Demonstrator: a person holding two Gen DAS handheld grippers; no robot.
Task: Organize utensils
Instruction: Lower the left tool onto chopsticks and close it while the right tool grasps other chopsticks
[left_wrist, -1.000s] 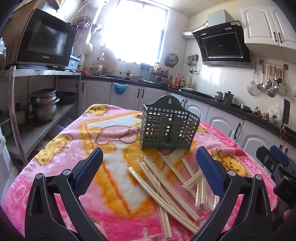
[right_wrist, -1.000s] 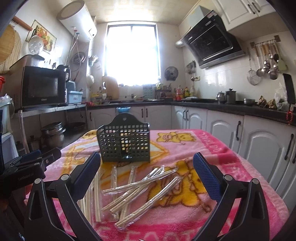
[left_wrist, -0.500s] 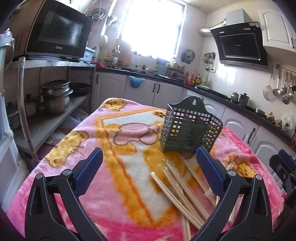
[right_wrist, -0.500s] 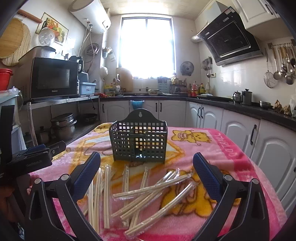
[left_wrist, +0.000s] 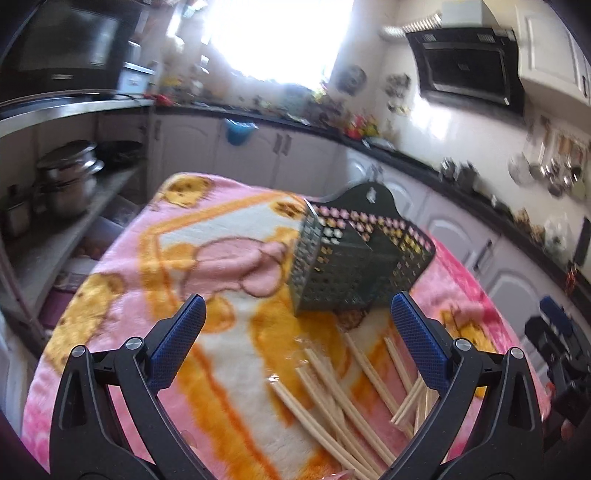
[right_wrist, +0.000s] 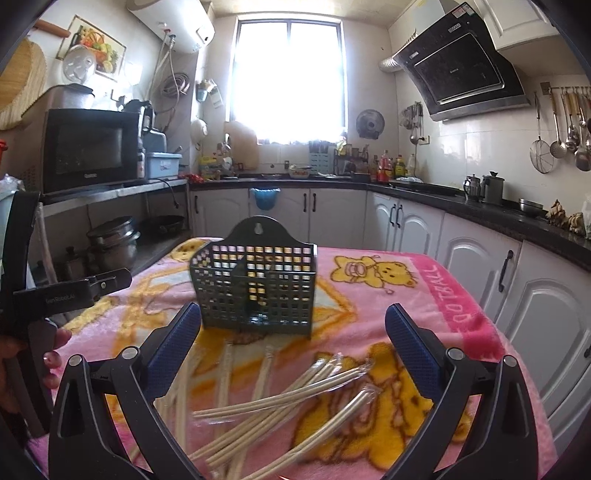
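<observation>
A dark green slotted utensil basket (right_wrist: 255, 288) stands upright on a pink and yellow blanket (right_wrist: 424, 291); it also shows in the left wrist view (left_wrist: 351, 266). Several wooden chopsticks in clear wrappers (right_wrist: 280, 406) lie scattered on the blanket in front of the basket, also in the left wrist view (left_wrist: 343, 402). My left gripper (left_wrist: 297, 339) is open and empty above the blanket, left of the chopsticks. My right gripper (right_wrist: 291, 339) is open and empty above the chopsticks.
A metal shelf with pots (left_wrist: 66, 177) and a microwave (right_wrist: 88, 147) stands left of the table. White cabinets under a black counter (right_wrist: 461, 229) run behind and to the right. The left gripper's body (right_wrist: 66, 295) shows at the right wrist view's left edge.
Both grippers have risen and moved in toward the basket, which looks larger and nearer. The left view has swung and is blurred. Both stay open and empty.
</observation>
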